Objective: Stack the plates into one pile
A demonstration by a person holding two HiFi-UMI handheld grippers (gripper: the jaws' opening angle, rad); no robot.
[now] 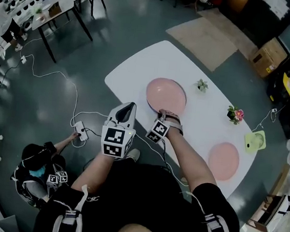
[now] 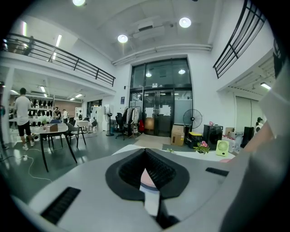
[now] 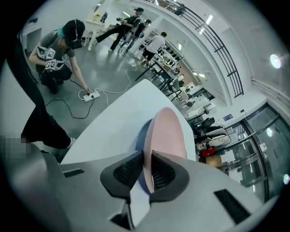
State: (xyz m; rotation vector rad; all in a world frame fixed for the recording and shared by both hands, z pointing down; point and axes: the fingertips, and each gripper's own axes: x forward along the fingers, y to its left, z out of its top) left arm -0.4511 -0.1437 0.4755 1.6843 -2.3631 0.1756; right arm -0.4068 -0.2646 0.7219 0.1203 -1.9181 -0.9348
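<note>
both jaws of the left hand-held gripper (image 1: pixel 130 105) meet at the tips and grip nothing, over the near edge of the white tabletop (image 1: pixel 134 68). just to its right, the right hand-held gripper (image 1: pixel 162 112) is clamped on the near rim of a pink plate (image 1: pixel 166 93), with the rim between its ribbed pads. a second pink plate (image 1: pixel 223 161) lies well apart toward the tabletop's right end. farther off stand a small plant (image 1: pixel 202 85), a pot of flowers (image 1: pixel 235 114) and a green fan (image 1: pixel 255 140).
</note>
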